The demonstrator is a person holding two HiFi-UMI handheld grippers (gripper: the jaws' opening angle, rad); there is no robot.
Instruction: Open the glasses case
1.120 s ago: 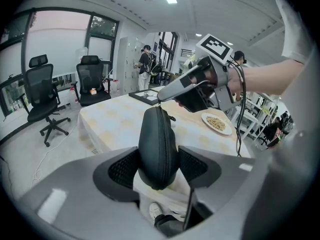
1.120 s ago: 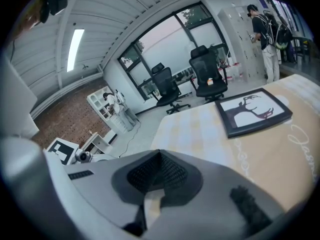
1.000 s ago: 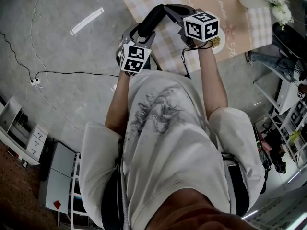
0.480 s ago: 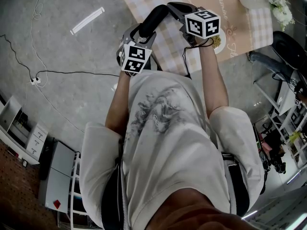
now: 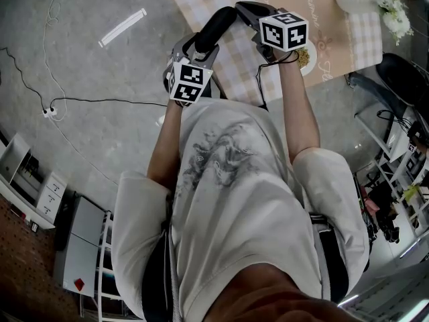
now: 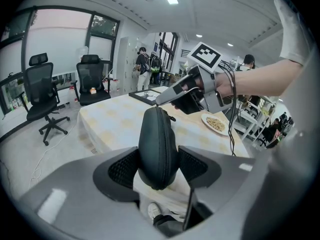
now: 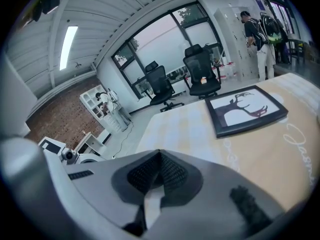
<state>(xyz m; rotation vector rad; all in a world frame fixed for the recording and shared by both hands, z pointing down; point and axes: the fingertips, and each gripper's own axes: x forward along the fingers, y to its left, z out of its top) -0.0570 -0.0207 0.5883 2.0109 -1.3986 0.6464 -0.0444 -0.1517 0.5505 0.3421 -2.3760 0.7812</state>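
The left gripper (image 6: 158,168) has its jaws wide apart, and they press on the black glasses case (image 6: 156,131) from both sides. The case stands on its edge between the two pads. Its near end lies deep between the jaws and its far end sticks out beyond them, up and away from the camera. The zip seam runs along the middle of the side that faces the camera. The zip pull (image 6: 171,117) sits near the far end, slightly to the right.

The right gripper (image 7: 159,155) has its jaws fully together. In the left gripper view its tips are at the far end of the case, just beside the zip pull. I cannot tell if they pinch anything there.

Beyond both pairs of jaws is the bench (image 6: 107,121) with a checked cloth. A plate (image 6: 216,123) of food lies on it to the right of the left jaws. A framed picture (image 7: 246,109) lies ahead of the right jaws.
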